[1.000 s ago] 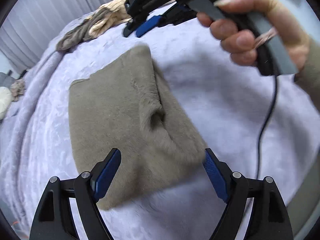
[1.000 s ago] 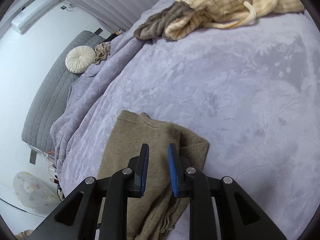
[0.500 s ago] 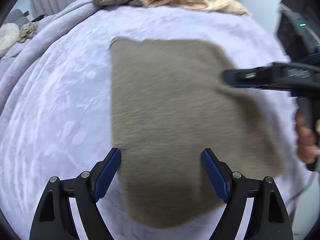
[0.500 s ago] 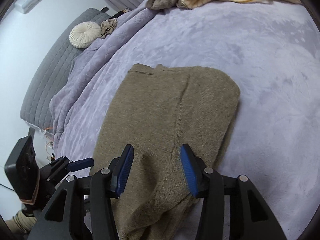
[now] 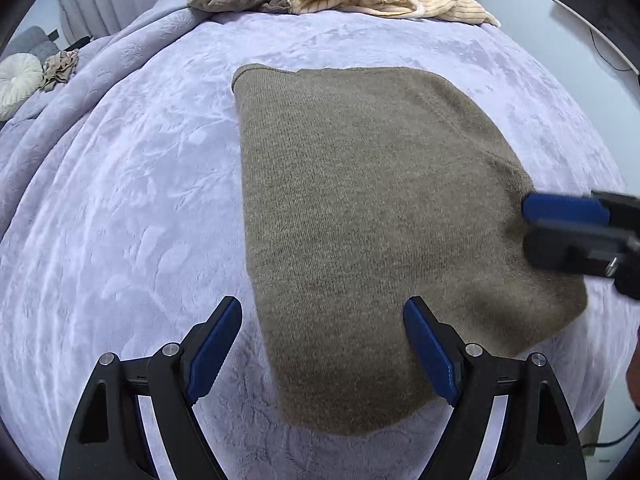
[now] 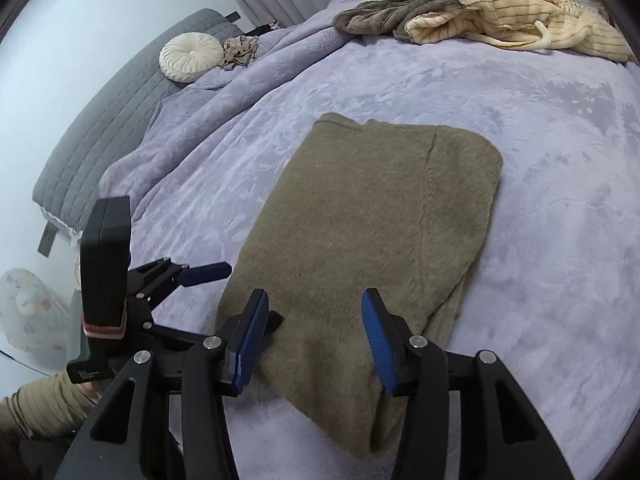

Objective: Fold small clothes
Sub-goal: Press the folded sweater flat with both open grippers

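On the lavender blanket (image 5: 120, 208) that covers the bed, the olive-brown knit garment (image 5: 360, 220) lies folded into a rough rectangle, flat, with its far edge toward the heap of clothes and its near corner just below my tools. My left gripper (image 5: 322, 344) hangs above the near edge of the garment with its jaws spread wide; the blue pads straddle the fabric's near left edge and hold nothing. My right gripper (image 6: 314, 336) hovers over the near end of the same garment, and its jaws are opening; the knit shows in the gap between the pads, but they do not press on it. In the left wrist view my right gripper comes in from the right edge, over the garment's right side. In the right wrist view my left gripper sits at lower left, beside the garment's left edge, with my sleeve (image 6: 40, 404) below it. At the far edge of the bed lies a pile of cream striped and grey-brown clothes (image 6: 480, 24). A round cream cushion (image 6: 191, 57) rests farther left.
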Demonstrator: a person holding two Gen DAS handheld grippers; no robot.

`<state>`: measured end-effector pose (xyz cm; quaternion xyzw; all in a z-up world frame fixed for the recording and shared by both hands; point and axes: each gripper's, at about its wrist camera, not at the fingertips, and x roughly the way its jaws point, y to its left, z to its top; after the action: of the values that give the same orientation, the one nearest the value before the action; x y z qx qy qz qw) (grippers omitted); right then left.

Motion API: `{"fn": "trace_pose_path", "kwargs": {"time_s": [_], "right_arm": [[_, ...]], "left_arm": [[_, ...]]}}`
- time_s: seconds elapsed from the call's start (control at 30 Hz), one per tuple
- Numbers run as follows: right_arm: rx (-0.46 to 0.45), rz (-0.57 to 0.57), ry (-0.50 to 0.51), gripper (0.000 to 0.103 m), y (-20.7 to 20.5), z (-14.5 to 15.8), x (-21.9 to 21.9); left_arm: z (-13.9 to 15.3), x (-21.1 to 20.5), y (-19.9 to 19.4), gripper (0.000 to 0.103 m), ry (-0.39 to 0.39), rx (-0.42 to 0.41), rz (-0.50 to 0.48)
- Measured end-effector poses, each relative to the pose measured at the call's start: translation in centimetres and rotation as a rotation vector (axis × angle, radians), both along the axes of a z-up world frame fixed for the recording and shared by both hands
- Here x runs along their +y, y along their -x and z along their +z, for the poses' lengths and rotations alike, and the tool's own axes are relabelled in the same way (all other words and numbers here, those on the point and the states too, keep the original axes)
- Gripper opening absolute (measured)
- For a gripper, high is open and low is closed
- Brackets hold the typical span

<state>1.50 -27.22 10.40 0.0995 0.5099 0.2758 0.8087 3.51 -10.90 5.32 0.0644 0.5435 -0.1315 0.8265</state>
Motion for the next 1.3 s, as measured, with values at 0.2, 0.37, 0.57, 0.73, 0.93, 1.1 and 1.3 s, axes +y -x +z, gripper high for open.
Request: {"fn": "trace_pose_path", "kwargs": {"time_s": [0.2,0.37,0.57,0.73,0.93,1.1,1.3], "right_arm": [[0.063,-0.091,0.077,0.052,1.8,-3.3,-1.0],[0.067,-0.137,0.056,0.052,2.6,-3.5,-1.7],[0.034,-0.189,0.086,0.053,4.0,-1.0,-2.0],[-0.073,-0.158,0.128,0.062,2.9,1.9,-0.4],[-0.024,-0.112,0.195,0.062,-2.2,-0.5,1.6],[0.024,-0.127,0.165,0.061,-5.2,-2.4,0.8],[0.016,-0.135,0.137,0.061,-7.1,-3.3,0.0]], "left_arm": [[-0.7,1.1,1.5,0.084,0.031,0.017,0.005],[-0.9,2.6,1.8,0.084,0.069,0.03,0.016],[0.9,3.8,2.7,0.084,0.069,-0.022,0.018],[1.6,3.4,1.7,0.084,0.019,-0.073,0.023],[1.2,3.5,-2.8,0.084,0.064,-0.033,0.072],[0.7,2.8,-6.1,0.084,0.072,-0.013,0.084],[-0.4,1.9,-8.2,0.084,0.066,-0.001,0.053]]}}
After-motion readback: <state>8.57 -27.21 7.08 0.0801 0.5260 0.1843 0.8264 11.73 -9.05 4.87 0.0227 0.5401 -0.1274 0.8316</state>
